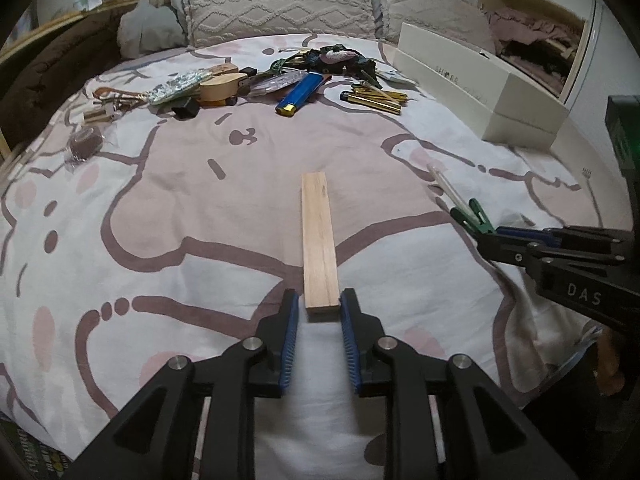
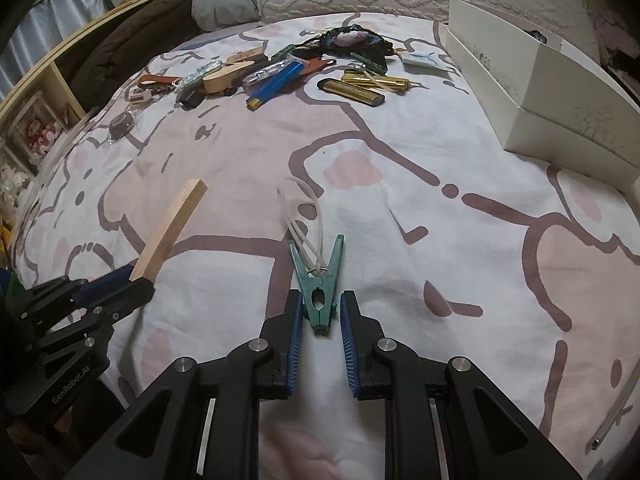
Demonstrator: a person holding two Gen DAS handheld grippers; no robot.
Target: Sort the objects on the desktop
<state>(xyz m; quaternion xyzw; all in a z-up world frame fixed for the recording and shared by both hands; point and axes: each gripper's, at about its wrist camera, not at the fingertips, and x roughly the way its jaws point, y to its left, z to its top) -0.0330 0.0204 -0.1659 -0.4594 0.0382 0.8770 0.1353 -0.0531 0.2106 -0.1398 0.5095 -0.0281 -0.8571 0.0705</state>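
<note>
my left hand-held gripper [image 1: 319, 304] has its blue pads either side of the near end of a wooden block [image 1: 318, 240]. the block lies flat on the bed cover [image 1: 180, 208] and points straight away from me. there's a sliver of gap at the left pad and the right pad looks to touch the wood, so the jaws are only a little apart and not pressing.

my right hand-held gripper [image 2: 319, 312] sits just to the right of it, jaws narrow, with the pinching end of a green clothes peg [image 2: 320, 280] between the pads. i can see cover on both sides of the peg, so the pads don't squeeze it. the peg lies on the bed with its two handles spread away from me, and a clear looped cord [image 2: 300, 216] runs from its ring out over the cover.

farther up the bed lies the heap of small things: a blue lighter [image 1: 298, 94], gold lighters [image 2: 354, 90], a pale wooden piece [image 1: 222, 86], a dark crocheted pouch [image 1: 338, 58] and keys [image 1: 116, 98]. to the right stands a white box [image 1: 476, 84], well apart from both pegs of mine. a knitted pillow [image 1: 276, 4] rests at the head of the bed.
</note>
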